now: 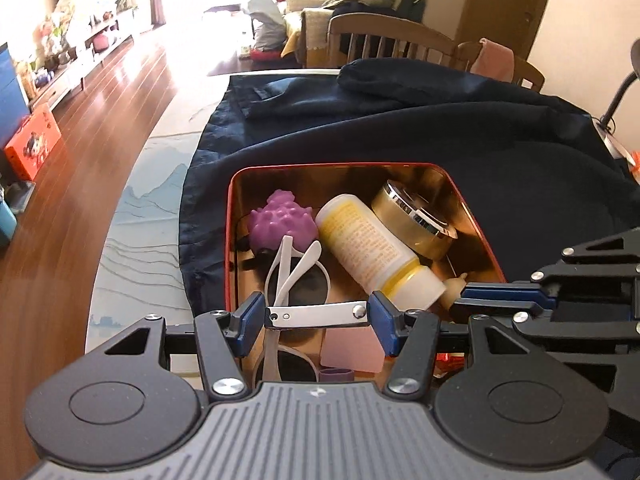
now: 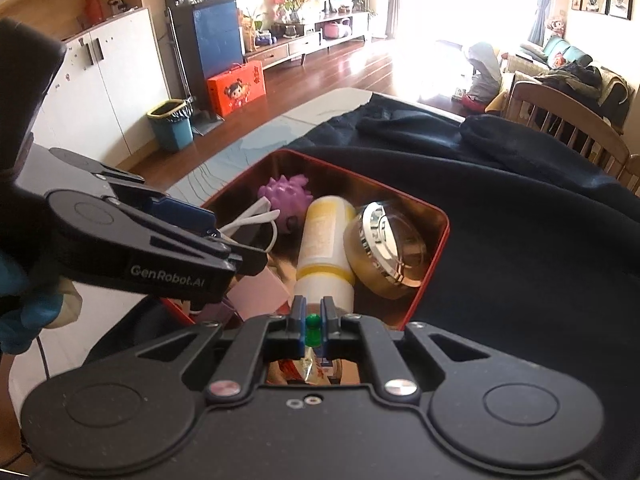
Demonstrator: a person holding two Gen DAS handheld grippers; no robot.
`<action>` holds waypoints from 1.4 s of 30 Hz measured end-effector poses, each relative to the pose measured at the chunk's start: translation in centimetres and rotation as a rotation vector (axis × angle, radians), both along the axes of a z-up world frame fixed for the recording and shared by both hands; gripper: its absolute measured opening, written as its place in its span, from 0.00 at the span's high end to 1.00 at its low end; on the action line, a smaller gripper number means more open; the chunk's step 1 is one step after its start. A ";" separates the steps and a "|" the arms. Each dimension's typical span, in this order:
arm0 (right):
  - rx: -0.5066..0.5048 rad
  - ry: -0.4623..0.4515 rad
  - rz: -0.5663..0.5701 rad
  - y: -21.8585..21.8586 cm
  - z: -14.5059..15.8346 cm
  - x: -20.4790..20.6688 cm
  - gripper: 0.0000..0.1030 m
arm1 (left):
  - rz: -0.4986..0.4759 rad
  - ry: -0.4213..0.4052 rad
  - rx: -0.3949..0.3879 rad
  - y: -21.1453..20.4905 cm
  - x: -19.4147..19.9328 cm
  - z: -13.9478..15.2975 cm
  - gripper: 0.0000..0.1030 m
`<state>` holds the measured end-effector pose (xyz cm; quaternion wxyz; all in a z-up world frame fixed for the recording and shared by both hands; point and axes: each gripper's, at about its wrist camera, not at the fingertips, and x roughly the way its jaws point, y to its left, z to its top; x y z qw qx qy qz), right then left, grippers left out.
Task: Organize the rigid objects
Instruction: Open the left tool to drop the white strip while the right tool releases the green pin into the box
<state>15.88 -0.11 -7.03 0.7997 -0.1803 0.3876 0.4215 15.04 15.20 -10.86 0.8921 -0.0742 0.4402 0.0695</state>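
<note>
The red tin (image 1: pixel 230 240) on the cloth-covered worktop already holds a purple spiky toy (image 1: pixel 280 220), white sunglasses (image 1: pixel 298 276), a yellow-labelled bottle (image 1: pixel 368 244) and a gold jar (image 1: pixel 416 216). The left claw (image 1: pixel 318 314) pinches a metal nail clipper (image 1: pixel 318 315) over its near edge; the right claw (image 2: pixel 312 320), pressed together, pinches a green pushpin (image 2: pixel 312 330). Both seem left to drop in. Only the right view shows the pin.

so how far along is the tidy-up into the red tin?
Done: purple toy, bottle, gold jar and sunglasses lie in the red tin. In hand: left gripper holds nail clippers, right gripper a green pin, both over the tin. Left: releasing them.
</note>
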 end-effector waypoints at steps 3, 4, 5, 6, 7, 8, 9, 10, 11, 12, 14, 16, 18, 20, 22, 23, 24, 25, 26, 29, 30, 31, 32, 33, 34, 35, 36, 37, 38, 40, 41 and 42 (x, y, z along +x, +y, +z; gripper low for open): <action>-0.017 0.000 0.005 0.4 -0.4 -0.1 0.94 | -0.038 -0.008 0.021 -0.4 0.0 -0.1 0.45; -0.020 0.003 0.005 0.5 -0.4 -0.1 0.94 | -0.049 -0.009 0.028 -0.6 0.0 -0.1 0.45; -0.022 0.007 0.005 0.6 -0.6 -0.1 0.94 | -0.061 -0.012 0.038 -0.8 -0.1 -0.2 0.45; -0.024 0.010 0.004 0.6 -0.7 -0.1 0.94 | -0.073 -0.014 0.050 -1.0 -0.1 -0.2 0.45; -0.024 0.012 0.002 0.6 -0.7 -0.1 0.93 | -0.083 -0.017 0.060 -1.2 -0.2 -0.3 0.45; -0.023 0.015 0.000 0.5 -0.8 -0.1 0.93 | -0.092 -0.020 0.066 -1.3 -0.2 -0.3 0.45; -0.022 0.019 -0.002 0.5 -0.9 -0.1 0.90 | -0.099 -0.020 0.071 -1.4 -0.3 -0.3 0.45; -0.022 0.021 -0.005 0.4 -0.9 -0.1 0.90 | -0.103 -0.020 0.074 -1.5 -0.3 -0.4 0.45; -0.023 0.023 -0.009 0.5 -0.9 -0.1 0.88 | -0.107 -0.015 0.072 -1.5 -0.2 -0.4 0.45; -0.020 0.025 -0.015 0.4 -0.9 0.0 0.86 | -0.106 -0.007 0.067 -1.4 -0.2 -0.6 0.45; -0.006 0.036 -0.024 0.1 -0.9 0.1 0.81 | -0.104 0.005 0.064 -1.3 -0.3 -0.9 0.45; 0.005 0.048 -0.032 -0.2 -0.8 0.1 0.81 | -0.108 0.008 0.064 -1.3 -0.4 -1.0 0.45; 0.009 0.046 -0.037 -0.3 -0.8 0.0 0.80 | -0.112 0.012 0.066 -1.3 -0.5 -1.2 0.45; 0.018 0.054 -0.045 -0.6 -0.8 0.0 0.77 | -0.115 0.015 0.064 -1.4 -0.6 -1.2 0.45; 0.032 0.061 -0.059 -0.8 -0.6 0.0 0.74 | -0.116 0.014 0.059 -1.3 -0.7 -1.2 0.45; 0.037 0.063 -0.064 -0.9 -0.6 0.1 0.73 | -0.116 0.008 0.056 -1.3 -0.8 -1.1 0.45; 0.044 0.065 -0.070 -1.1 -0.5 0.1 0.72 | -0.116 0.004 0.054 -1.3 -0.9 -1.0 0.44; 0.051 0.068 -0.078 -1.3 -0.4 0.1 0.71 | -0.115 0.001 0.052 -1.3 -0.9 -0.9 0.43; 0.058 0.072 -0.084 -1.4 -0.3 0.1 0.70 | -0.113 -0.003 0.050 -1.3 -1.0 -0.8 0.40; 0.078 0.079 -0.102 -1.9 0.1 0.2 0.66 | -0.114 -0.014 0.035 -1.1 -1.3 -0.5 0.37; 0.086 0.080 -0.106 -2.0 0.2 0.1 0.66 | -0.114 -0.017 0.033 -1.2 -1.3 -0.3 0.37; 0.092 0.082 -0.110 -2.1 0.4 0.0 0.65 | -0.115 -0.021 0.031 -1.2 -1.5 -0.1 0.37; 0.098 0.084 -0.113 -2.2 0.5 -0.1 0.65 | -0.115 -0.025 0.030 -1.2 -1.6 0.1 0.37; 0.104 0.086 -0.115 -2.3 0.6 -0.2 0.65 | -0.114 -0.029 0.029 -1.3 -1.7 0.3 0.37; 0.111 0.086 -0.118 -2.4 0.8 -0.3 0.64 | -0.114 -0.033 0.028 -1.3 -1.9 0.5 0.37; 0.118 0.084 -0.121 -2.5 1.0 -0.4 0.62 | -0.113 -0.038 0.026 -1.3 -2.0 0.7 0.37; 0.125 0.081 -0.124 -2.6 1.2 -0.5 0.61 | -0.112 -0.044 0.025 -1.3 -2.2 1.0 0.37; 0.135 0.082 -0.129 -2.7 1.5 -0.6 0.60 | -0.111 -0.050 0.024 -1.3 -2.4 1.2 0.36; 0.142 0.082 -0.134 -2.7 1.6 -0.6 0.59 | -0.109 -0.056 0.024 -1.3 -2.6 1.5 0.35; 0.158 0.079 -0.141 -3.0 2.1 -0.8 0.56 | -0.106 -0.071 0.026 -1.3 -2.9 2.0 0.33; 0.165 0.076 -0.144 -3.1 2.3 -1.0 0.53 | -0.105 -0.078 0.024 -1.3 -3.1 2.3 0.32; 0.172 0.072 -0.146 -3.2 2.5 -1.1 0.52 | -0.103 -0.085 0.020 -1.2 -3.3 2.6 0.32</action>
